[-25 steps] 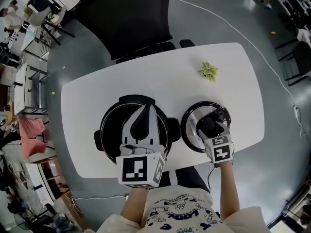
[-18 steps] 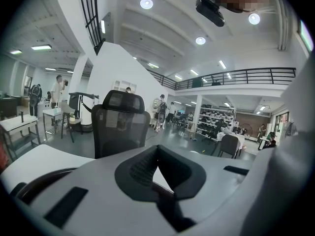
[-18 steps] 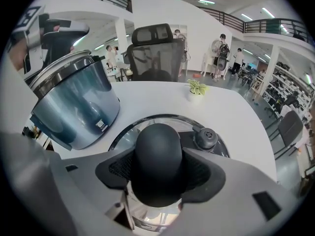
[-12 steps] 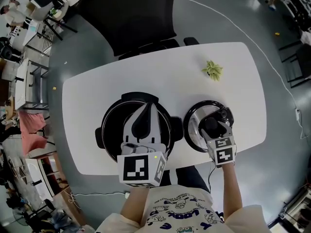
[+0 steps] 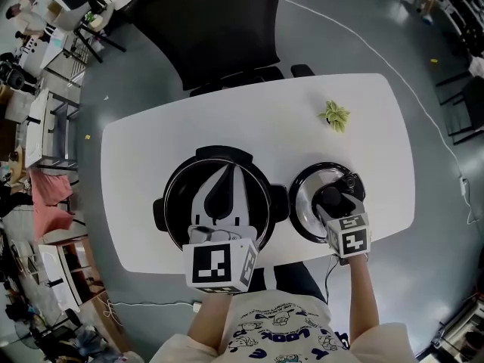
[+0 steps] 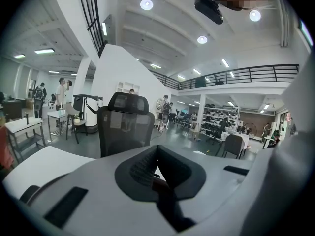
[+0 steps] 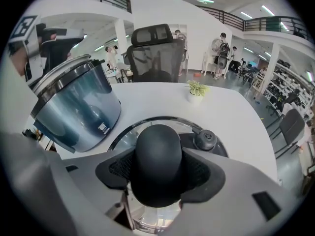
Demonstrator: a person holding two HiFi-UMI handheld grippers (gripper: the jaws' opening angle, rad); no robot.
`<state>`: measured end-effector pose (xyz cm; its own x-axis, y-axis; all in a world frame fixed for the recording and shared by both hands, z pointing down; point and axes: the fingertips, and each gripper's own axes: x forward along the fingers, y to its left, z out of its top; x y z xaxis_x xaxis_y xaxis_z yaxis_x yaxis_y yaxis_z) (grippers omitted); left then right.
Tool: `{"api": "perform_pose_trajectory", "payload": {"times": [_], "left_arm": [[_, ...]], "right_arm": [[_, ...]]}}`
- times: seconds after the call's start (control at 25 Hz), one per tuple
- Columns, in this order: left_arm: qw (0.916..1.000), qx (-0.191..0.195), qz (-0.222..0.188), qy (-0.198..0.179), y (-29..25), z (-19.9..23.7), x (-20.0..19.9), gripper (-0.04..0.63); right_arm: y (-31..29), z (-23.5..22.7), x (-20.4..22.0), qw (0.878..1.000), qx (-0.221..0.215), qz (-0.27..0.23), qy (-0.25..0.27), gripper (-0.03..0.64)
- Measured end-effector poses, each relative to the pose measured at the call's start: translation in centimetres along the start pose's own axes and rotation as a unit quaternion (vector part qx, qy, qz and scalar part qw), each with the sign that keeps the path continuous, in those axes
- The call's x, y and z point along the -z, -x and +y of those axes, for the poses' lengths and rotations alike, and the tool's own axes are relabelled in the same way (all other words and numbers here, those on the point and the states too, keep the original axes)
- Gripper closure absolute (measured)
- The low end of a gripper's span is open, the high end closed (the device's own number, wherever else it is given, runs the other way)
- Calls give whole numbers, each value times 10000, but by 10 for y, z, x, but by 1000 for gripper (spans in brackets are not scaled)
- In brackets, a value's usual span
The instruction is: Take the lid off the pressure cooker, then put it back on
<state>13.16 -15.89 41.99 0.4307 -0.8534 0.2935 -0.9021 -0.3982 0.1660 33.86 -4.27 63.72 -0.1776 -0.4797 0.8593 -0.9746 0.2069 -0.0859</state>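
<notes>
One white counter (image 5: pixel 151 150), oval, with a black mesh chair (image 5: pixel 219 29) pushed in at its far side.

Pressure cooker (image 5: pixel 172 195) on the counter, left of centre, lid off, dark inside. From the right gripper view its body (image 7: pixel 78 107) is blue-grey with a steel rim.

Lid (image 5: pixel 306 203) flat on the counter just right of the cooker, close to it; can't tell if the two touch. Steel face, black rim, small valve (image 7: pixel 205 139) toward the far right.

Left gripper (image 5: pixel 225 171) hovers over the open cooker, jaws pressed together, nothing between them (image 6: pixel 157 154).

Right gripper (image 5: pixel 333 201) points steeply down at the lid. Jaws have just been closing; pads now sit against both sides of the lid's black knob (image 7: pixel 157 163), pinching it.

Small green plant (image 5: pixel 335 116) at the far right of the counter, well apart from the lid.
</notes>
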Motion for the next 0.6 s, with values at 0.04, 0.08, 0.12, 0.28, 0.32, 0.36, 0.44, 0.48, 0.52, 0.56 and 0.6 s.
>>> {"api": "perform_pose_trajectory", "payload": {"times": [0.04,0.08,0.12,0.28,0.32,0.36,0.44,0.48,0.52,0.56,0.6], "left_arm": [[10000,-12,-12,7,1,1,-1,581],[10000,-25,-26,15,2,2,-3,581],[10000,-35,-41,21,3,3,-4,581],[9999,-52,-117,55,8,6,-7,581],[9999,-54,-131,60,9,7,-8,581],[9999,-52,-144,62,11,7,-9,581],[9998,-30,-189,71,15,7,-13,581],[9997,-16,-221,78,17,7,-16,581],[9996,-4,-253,86,19,7,-19,581],[9995,6,-285,95,21,7,-22,581],[9994,17,-317,105,24,7,-25,581]], "right_arm": [[2,-1,-1,10000,-41,-15,-71,322],[6,-2,-3,9999,-78,-38,-143,322],[10,-2,-5,9997,-101,-67,-204,322],[30,-5,-18,9995,-51,-235,-208,322],[37,-6,-22,9994,-38,-285,-198,322],[44,-6,-26,9992,-32,-332,-208,322],[63,-7,-36,9988,-38,-419,-253,322],[72,-8,-41,9986,-39,-460,-269,322],[82,-9,-46,9984,-32,-500,-280,322],[91,-10,-52,9981,-15,-544,-291,322],[100,-11,-58,9978,7,-590,-308,322]]}}
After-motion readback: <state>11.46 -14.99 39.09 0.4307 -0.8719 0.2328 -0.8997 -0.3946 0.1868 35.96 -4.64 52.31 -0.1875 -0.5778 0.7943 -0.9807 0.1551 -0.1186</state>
